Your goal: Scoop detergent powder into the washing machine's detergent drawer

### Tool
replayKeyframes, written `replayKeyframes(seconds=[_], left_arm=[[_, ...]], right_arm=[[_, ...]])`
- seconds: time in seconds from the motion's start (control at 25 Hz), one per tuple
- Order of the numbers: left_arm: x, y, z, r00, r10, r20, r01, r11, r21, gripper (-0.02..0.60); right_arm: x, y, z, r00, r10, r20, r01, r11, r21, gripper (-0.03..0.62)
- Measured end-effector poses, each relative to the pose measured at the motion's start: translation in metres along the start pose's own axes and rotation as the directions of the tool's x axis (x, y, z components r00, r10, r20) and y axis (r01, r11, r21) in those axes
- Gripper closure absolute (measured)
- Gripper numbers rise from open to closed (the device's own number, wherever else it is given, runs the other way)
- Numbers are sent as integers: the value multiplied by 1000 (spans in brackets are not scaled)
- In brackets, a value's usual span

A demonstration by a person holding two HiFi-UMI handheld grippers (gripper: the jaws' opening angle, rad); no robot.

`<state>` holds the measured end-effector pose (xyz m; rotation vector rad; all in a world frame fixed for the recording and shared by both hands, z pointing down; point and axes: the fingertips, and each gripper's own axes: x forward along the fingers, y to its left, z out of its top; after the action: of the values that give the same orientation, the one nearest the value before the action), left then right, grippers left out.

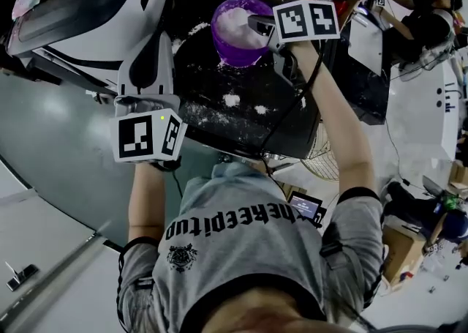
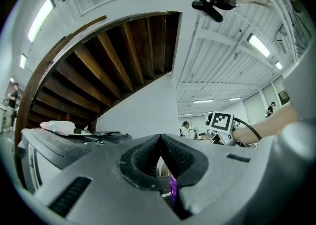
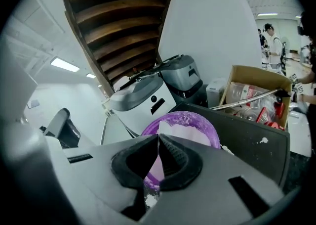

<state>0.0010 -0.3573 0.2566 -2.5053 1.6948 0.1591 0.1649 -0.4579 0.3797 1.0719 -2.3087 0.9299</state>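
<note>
Pinching a pale strip between clenched jaws, the right gripper sits at the near rim of a purple tub; the strip runs up into the tub, and whether it is a scoop's handle cannot be told. Tub contents: white detergent powder, heaped inside and dusted along the rim. Tub location: on a black top, toward its far edge, with spilled clumps of powder scattered just beside and nearer the person. Left gripper: jaws pressed together with nothing between them, held low and left of the tub, well apart from it; a sliver of purple shows through the gap below its pads. White and grey machine: stands left of the black top, beyond the left gripper; which part is its drawer cannot be made out. Cardboard box: behind the tub, holding plastic bottles, a metal rod lying across it.
</note>
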Motion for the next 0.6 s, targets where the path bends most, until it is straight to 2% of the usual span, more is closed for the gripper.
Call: replayKeyframes(seconds=[0.36,0.6], left_arm=[[4,2,-5,1000,6,-2,-6,1000,-7,578],[1,7,-10,1000,21,-9,-21,1000,-12,578]], right_arm=[[27,-16,-8,990,-44,-137,51,998,48,586],[38,-19,-3,978,-56,-201,65,997,36,586]])
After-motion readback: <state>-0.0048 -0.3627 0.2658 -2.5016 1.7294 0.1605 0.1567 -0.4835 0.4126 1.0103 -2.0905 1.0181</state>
